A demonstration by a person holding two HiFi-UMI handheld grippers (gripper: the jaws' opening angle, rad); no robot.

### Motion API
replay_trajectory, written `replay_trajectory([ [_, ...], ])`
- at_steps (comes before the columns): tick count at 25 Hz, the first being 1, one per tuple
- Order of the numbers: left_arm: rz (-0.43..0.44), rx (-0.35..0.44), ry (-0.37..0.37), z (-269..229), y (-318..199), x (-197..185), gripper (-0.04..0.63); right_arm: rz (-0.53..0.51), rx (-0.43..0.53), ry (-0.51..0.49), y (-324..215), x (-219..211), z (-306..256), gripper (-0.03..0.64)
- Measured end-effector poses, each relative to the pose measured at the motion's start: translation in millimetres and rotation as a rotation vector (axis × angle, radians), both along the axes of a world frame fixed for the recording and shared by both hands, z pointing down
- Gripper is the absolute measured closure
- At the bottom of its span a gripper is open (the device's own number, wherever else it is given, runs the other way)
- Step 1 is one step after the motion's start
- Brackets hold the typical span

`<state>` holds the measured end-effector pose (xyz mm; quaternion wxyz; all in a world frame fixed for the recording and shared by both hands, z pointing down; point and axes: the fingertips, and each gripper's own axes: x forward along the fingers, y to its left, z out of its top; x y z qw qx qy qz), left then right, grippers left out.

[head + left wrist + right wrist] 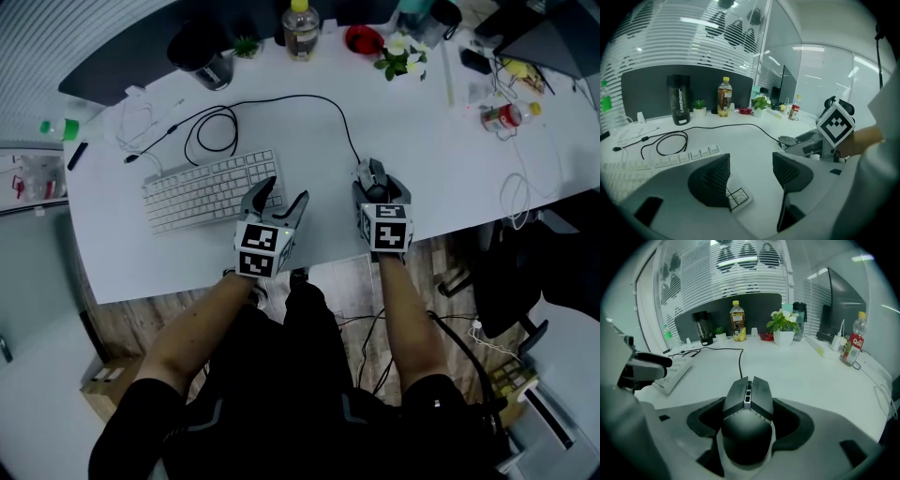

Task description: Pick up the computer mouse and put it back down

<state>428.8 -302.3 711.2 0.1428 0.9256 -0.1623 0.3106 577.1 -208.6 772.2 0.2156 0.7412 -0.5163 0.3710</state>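
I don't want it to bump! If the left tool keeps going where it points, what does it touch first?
Probably the bare white desk, just beside the corner of the keyboard; depth is hard to judge.

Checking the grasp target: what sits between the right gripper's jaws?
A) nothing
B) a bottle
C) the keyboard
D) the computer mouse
D: the right gripper view shows the computer mouse filling the gap between the jaws of the right gripper.

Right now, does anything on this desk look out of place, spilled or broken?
Nothing stands out. The computer mouse sits squarely in the right claw, the keyboard lies flat on the desk, the yellow-capped bottle stands upright, and no spill shows.
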Motion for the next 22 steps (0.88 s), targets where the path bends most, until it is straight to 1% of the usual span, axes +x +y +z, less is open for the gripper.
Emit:
replay_trajectory([
  [5, -0.004, -0.012, 0.005, 1.0, -0.4, 0.0, 0.296, 0.005, 0.008, 0.013, -0.6, 0.9, -0.4, 0.318],
  [12, -0.004, -0.005, 0.016, -5.7, -2.8, -8.0, 0.296, -0.001, 0.001, 0.021, -0.9, 1.2, 1.4, 0.308],
  [14, -0.007, 0.004, 0.024, -13.6, -5.4, -11.7, 0.296, 0.002, 0.005, 0.031, -1.6, 3.2, -3.2, 0.268],
  [18, -0.019, 0.034, 0.053, -37.4, -15.6, -21.7, 0.296, -0.001, 0.047, 0.051, -8.4, 3.8, -30.5, 0.267],
  [22, -0.037, 0.055, 0.093, -68.6, -25.9, -35.6, 0.296, -0.010, 0.127, 0.059, -20.9, -1.7, -74.2, 0.267],
])
